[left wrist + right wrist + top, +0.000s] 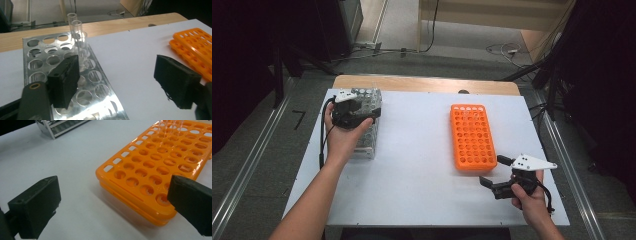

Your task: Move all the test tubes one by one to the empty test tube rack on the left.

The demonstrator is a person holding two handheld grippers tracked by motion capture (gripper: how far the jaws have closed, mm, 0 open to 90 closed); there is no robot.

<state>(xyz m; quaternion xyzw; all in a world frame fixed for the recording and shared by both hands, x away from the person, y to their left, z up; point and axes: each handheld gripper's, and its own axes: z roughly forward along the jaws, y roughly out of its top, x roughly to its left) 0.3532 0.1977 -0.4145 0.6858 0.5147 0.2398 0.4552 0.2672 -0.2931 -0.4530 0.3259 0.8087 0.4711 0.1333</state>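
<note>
Left gripper view: 2 clear glass test tubes (77,37) stand upright in the far corner of the perforated steel rack (100,85), just ahead of the left gripper (349,112), jaws wide open; the right gripper (507,185), also open and empty, waits beside the orange plastic rack (472,137) across the white bench (412,165)

No lettering, label, brand mark or number can be read anywhere: the orange rack (472,136), the metal rack (75,82) and the white surface (412,165) all appear unmarked from every angle.
</note>
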